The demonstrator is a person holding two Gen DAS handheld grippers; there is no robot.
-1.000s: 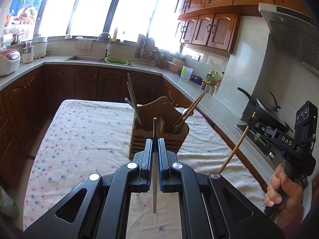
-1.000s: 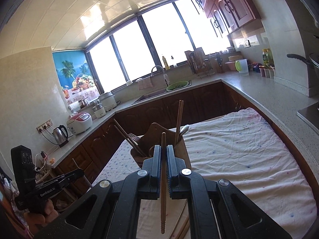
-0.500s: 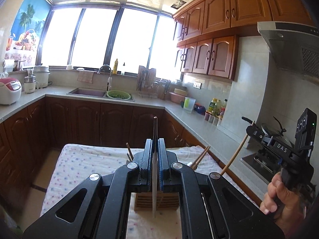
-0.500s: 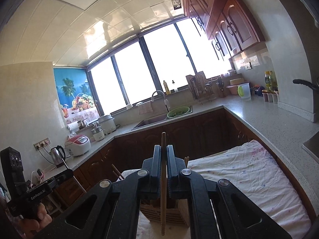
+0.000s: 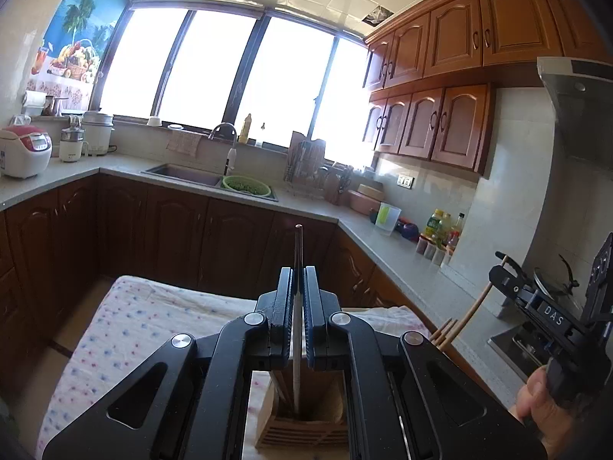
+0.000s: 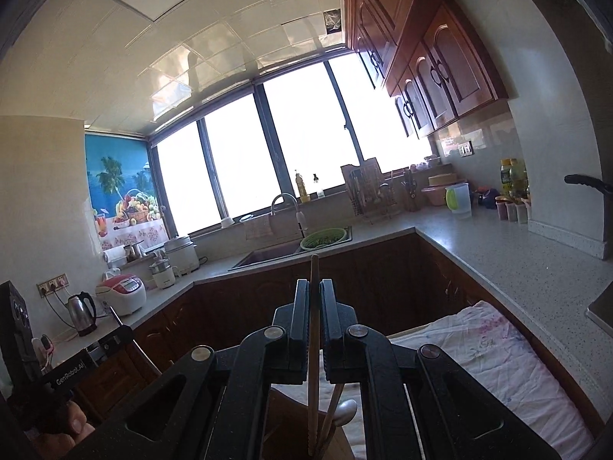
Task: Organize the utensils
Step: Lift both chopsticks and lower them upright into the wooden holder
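Here I have my left gripper (image 5: 298, 295) pinching a slim dark metal-looking utensil (image 5: 297, 329) upright between its black pads, the top end poking above the fingertips and the lower end reaching down into the slatted wooden utensil holder (image 5: 302, 419) that sits on the white floral-print tablecloth (image 5: 126, 329). My right gripper (image 6: 315, 308) is pressed together on a pale wooden chopstick (image 6: 313, 364) — it stands nearly vertical, its tip above the pads and its lower end dipping into the holder's opening at the bottom of the right wrist view, just beside another chopstick and a whitish spoon bowl (image 6: 345, 410). In the left wrist view the right gripper shows off to the side in a hand (image 5: 544, 410), with that chopstick slanting down from it toward more chopsticks (image 5: 444, 331) sticking up from the holder. Both tools hang above the holder, close together. Beyond the table runs a grey speckled countertop (image 6: 517, 268) over dark wooden cabinets, with a green colander (image 5: 247, 185) at the sink below the bright windows; I cannot tell what kind of utensil the dark one is from its edge-on view.
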